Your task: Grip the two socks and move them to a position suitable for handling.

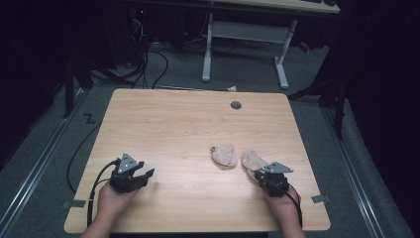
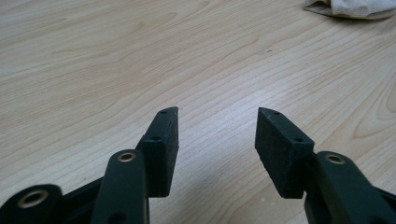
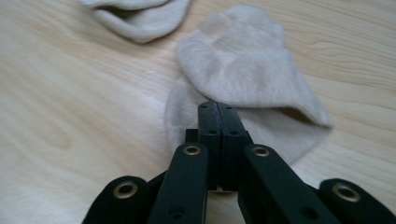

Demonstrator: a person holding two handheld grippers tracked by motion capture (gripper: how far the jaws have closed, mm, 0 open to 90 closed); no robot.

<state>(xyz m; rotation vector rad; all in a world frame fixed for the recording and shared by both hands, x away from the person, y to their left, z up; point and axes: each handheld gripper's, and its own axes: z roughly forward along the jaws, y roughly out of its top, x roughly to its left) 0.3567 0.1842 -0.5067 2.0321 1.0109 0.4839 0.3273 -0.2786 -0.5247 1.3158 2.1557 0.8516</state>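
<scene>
**Right gripper working at the near sock**

The right gripper (image 3: 218,109) is sitting with its jaws pressed together at the near edge of the folded beige sock (image 3: 243,70), apparently pinching its lower layer, probably to hold or drag it. The second sock (image 1: 224,155) is lying just left of it on the table (image 1: 168,129). The left gripper (image 2: 217,135) is waiting at the near left, jaws spread over bare wood, seemingly ready to assist.

Wooden table (image 1: 173,129) — grey grommet (image 1: 236,105) (far edge).
</scene>
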